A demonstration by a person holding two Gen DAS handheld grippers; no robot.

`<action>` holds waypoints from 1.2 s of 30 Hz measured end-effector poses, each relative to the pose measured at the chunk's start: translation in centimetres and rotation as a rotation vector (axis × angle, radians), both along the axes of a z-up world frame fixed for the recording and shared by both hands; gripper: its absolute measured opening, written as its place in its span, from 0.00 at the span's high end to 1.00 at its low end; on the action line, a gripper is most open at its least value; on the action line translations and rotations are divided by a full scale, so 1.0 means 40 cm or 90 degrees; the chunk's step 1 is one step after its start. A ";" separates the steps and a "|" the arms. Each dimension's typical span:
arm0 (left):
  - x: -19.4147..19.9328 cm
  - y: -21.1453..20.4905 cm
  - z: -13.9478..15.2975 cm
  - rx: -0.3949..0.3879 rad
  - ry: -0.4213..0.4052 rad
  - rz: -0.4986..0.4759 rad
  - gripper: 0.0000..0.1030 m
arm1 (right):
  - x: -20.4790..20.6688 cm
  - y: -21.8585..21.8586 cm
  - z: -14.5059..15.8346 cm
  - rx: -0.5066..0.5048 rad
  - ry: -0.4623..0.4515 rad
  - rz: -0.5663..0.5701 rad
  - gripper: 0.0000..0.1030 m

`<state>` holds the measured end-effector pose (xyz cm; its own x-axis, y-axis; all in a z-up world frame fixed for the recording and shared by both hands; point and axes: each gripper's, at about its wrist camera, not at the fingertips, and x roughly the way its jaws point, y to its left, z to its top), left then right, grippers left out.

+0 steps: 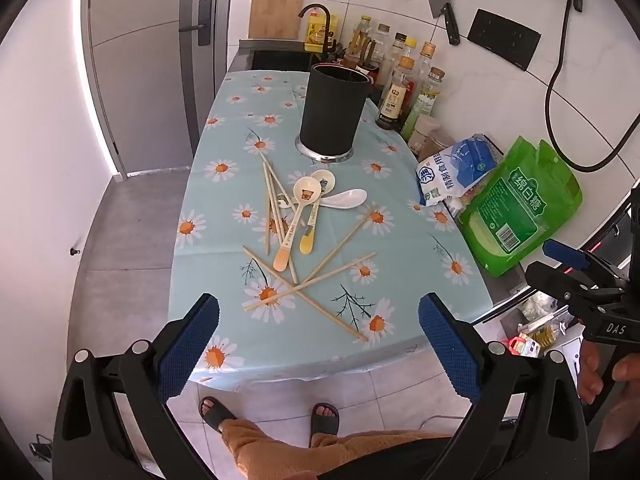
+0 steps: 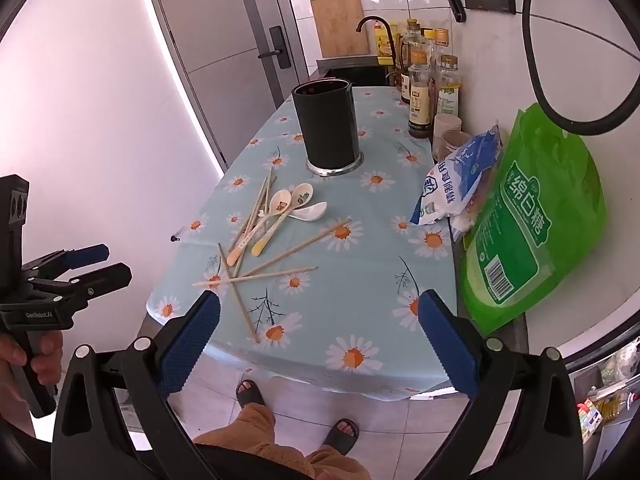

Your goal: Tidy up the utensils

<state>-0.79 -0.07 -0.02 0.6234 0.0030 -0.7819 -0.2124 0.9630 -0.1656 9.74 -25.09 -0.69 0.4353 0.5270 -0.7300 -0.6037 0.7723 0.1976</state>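
A person in orange fleece trousers and dark slide sandals [image 1: 216,414] stands at the near edge of a narrow counter draped in a pale blue daisy-print cloth [image 1: 224,200], a black two-finger gripper in each hand. The left gripper [image 1: 319,312] and the right gripper [image 2: 319,312] both hang above the cloth's front edge, angled downward, their blue-padded jaws spread wide with nothing between them. Just beyond them, a loose scatter of pale wooden chopsticks [image 1: 320,274] lies crisscrossed on the cloth. Tangled with the farther sticks are the spoons: a cream spoon with a bear print and orange-tipped handle [image 1: 298,216], a second cartoon-print spoon with a yellow handle tip [image 1: 316,216] and a plain white ceramic soup spoon [image 1: 347,198]. Behind the pile, a tall dark cylindrical utensil holder on a silver base [image 1: 332,110] stands upright. To the right, a green sugar bag [image 1: 520,204] and a blue-and-white salt bag [image 1: 456,172] lean by the wall. Farther back are sauce bottles [image 1: 400,88], a sink with a dark tap [image 1: 316,20] and a wooden cutting board [image 1: 276,8].
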 end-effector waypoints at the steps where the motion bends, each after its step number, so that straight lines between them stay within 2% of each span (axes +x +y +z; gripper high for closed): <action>1: -0.001 -0.001 0.001 0.000 0.000 0.000 0.06 | 0.000 -0.001 0.002 0.001 0.003 -0.001 0.05; 36: -0.019 -0.001 -0.013 -0.007 0.010 -0.001 0.06 | -0.013 0.012 -0.007 -0.015 0.011 0.015 0.05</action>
<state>-1.55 -0.10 -0.54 0.6105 -0.0068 -0.7920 -0.2132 0.9617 -0.1726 9.23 -24.61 -0.95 0.4108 0.5194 -0.7493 -0.6179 0.7629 0.1901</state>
